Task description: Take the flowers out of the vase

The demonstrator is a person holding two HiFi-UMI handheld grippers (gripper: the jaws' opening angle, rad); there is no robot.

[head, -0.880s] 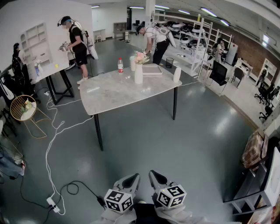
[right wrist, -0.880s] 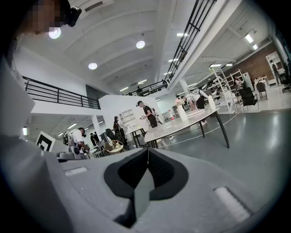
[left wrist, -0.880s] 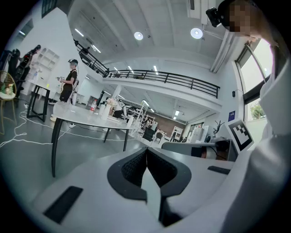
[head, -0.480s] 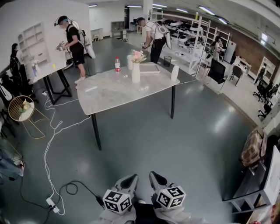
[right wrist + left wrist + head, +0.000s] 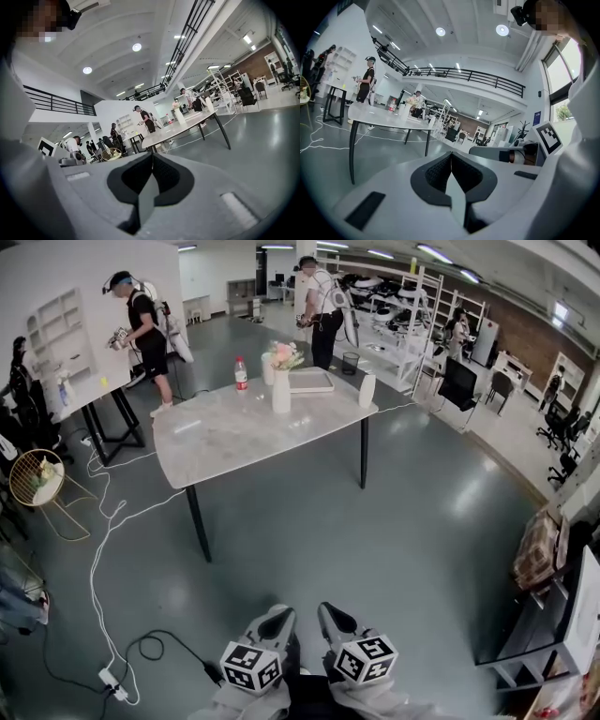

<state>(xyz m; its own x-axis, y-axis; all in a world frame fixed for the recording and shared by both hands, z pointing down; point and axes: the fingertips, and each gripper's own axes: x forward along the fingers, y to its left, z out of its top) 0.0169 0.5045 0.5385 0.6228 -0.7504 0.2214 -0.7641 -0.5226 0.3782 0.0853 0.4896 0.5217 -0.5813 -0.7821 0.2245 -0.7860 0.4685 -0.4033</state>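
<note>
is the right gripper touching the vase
Apart. Head view shows the right gripper near the bottom edge, with a stretch of floor between it and the vase on the table.

The hall was evenly bright, lit by strip lights (image 5: 437,252) along the top of the head view and round ceiling lamps (image 5: 502,30) near the top of the left gripper view. The grey floor (image 5: 394,512) carried pale, soft reflections at centre right, and the table (image 5: 234,432) had a mild sheen. Shadows were faint. Straight lines bowed toward the edges of every view, and black corners ringed both gripper views. The left gripper (image 5: 451,157) and right gripper (image 5: 151,157) looked soft close to the lens.
</note>
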